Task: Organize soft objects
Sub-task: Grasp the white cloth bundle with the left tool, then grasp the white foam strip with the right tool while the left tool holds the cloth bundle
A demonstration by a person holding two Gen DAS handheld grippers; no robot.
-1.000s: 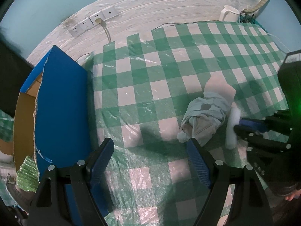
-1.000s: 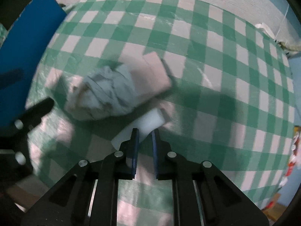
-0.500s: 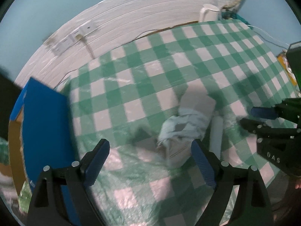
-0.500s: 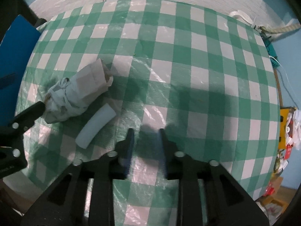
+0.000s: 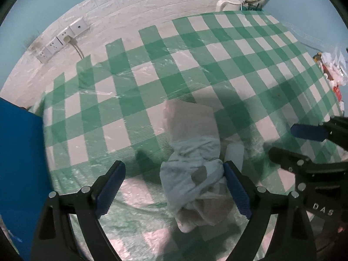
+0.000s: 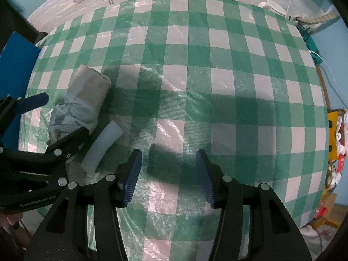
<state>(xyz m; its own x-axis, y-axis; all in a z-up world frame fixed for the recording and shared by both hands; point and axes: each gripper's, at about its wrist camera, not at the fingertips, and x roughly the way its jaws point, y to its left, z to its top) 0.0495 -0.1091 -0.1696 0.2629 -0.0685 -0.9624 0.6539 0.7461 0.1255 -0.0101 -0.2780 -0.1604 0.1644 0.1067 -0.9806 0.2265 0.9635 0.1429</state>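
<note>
**Left gripper over the cloth bundle, right gripper clear of the foam**

From my left wrist camera, I see my left gripper (image 5: 171, 183) pointing steeply down, its blue pads spread wide but easing inward a little. The cloth bundle (image 5: 193, 174), pale blue fabric wrapped round a pinkish roll, lies on the green checked tablecloth (image 5: 134, 100) between the jaws. It sits off centre: my right-hand pad is just against its edge, while the other pad is well apart from it with bare cloth between. Neither pad presses it yet. The white foam piece (image 5: 233, 154) peeks out just beside the bundle, partly hidden behind my pad. My right gripper (image 5: 289, 140) shows at the frame's right edge. A blue box flap (image 5: 19, 174) stands at the left, probably where things should go.

From my right wrist camera, my right gripper (image 6: 168, 179) is opening, with nothing between the jaws but checked tablecloth (image 6: 217, 65) and shadow. The foam piece (image 6: 103, 145) lies free on the table, curved, close beside the bundle (image 6: 82, 100), with my left gripper (image 6: 62, 117) straddling the bundle's lower end.

My worries: since the bundle is off centre, closing may shove it sideways or nip only a loose fold, so the wrap unrolls when I lift. The near pad could also catch the foam piece along with it, and the plastic film over the tablecloth could snag and drag.
</note>
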